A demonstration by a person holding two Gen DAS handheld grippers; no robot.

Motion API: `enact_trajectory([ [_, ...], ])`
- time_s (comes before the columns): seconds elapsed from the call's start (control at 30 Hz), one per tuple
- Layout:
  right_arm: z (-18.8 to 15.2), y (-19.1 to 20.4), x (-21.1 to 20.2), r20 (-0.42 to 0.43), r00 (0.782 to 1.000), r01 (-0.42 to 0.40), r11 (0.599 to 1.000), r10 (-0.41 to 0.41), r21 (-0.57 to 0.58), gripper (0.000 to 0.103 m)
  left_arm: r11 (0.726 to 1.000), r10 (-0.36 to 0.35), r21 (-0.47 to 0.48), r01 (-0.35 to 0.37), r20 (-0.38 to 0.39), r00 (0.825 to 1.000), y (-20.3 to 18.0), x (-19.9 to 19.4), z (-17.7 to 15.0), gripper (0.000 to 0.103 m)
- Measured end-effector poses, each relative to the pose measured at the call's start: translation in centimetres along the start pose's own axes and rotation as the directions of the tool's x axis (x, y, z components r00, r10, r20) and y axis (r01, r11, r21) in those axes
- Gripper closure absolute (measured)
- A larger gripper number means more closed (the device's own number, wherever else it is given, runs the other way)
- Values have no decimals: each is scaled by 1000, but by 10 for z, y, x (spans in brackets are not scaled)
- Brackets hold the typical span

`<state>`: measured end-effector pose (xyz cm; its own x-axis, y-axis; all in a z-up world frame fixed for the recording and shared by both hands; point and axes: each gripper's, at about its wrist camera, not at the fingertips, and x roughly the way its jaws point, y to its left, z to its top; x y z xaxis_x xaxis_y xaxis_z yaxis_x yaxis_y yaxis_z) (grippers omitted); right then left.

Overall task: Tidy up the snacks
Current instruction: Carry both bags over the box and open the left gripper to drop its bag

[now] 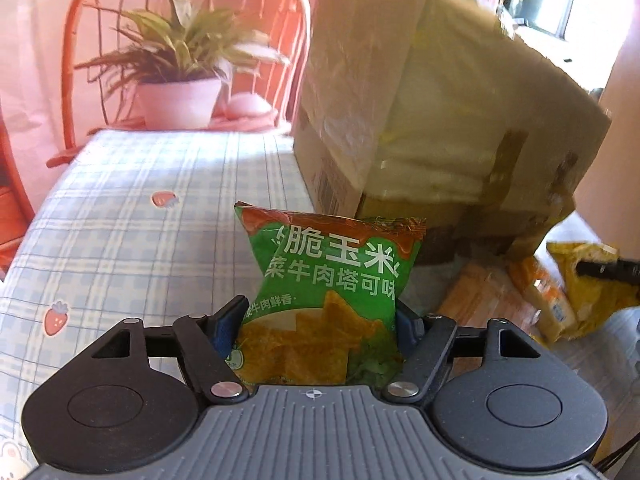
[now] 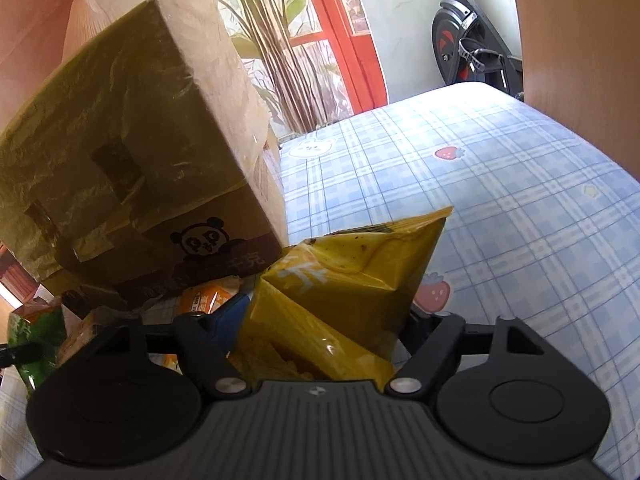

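You are mid-pickup, a snack bag in each hand, both in front of the tall brown cardboard box (image 1: 420,120) on the blue checked tabletop (image 1: 140,208). Your left gripper (image 1: 320,316) has its blue-padded fingers (image 1: 228,320) pressed on the sides of the glossy green corn-chip bag (image 1: 332,280), standing upright just near of the box. Your right gripper (image 2: 320,320) clamps the crumpled yellow foil snack bag (image 2: 344,280) at a medium spread. More orange packets (image 1: 492,300) lie between them. Next, I judge, you lift both bags clear and carry them to the box without crushing them
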<state>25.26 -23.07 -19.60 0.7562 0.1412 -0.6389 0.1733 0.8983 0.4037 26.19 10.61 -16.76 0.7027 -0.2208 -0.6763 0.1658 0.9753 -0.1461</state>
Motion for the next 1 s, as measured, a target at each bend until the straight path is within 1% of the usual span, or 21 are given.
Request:
enact_trajectory([
  [0.1, -1, 0, -6, 21, 1000, 0, 1000, 0, 4, 28, 1000, -11, -22, 11, 34, 999, -2, -15, 5, 28],
  [0.3, 2, -2, -25, 69, 998, -6, 1000, 4, 28, 29, 999, -2, -31, 5, 102, 995, -11, -47, 13, 27],
  [0.5, 13, 4, -51, 137, 990, -18, 1000, 15, 21, 29, 997, 23, -77, -9, 180, 983, -17, -78, 24, 27],
  [0.63, 21, 11, -70, 186, 982, -43, 999, 39, 16, 29, 996, -1, -82, 20, 227, 974, -22, -96, 38, 27],
  [0.8, 39, 26, -95, 266, 961, -79, 997, 81, -17, 29, 1000, -17, -19, 24, 288, 958, -40, -113, 65, 27],
  [0.9, 53, 37, -111, 325, 940, -94, 994, 107, -57, 29, 999, -50, 9, 49, 324, 945, -51, -120, 84, 27],
  [1.0, 68, 44, -124, 373, 919, -103, 991, 126, -81, 29, 996, -90, 52, 77, 336, 938, -67, -120, 104, 27],
])
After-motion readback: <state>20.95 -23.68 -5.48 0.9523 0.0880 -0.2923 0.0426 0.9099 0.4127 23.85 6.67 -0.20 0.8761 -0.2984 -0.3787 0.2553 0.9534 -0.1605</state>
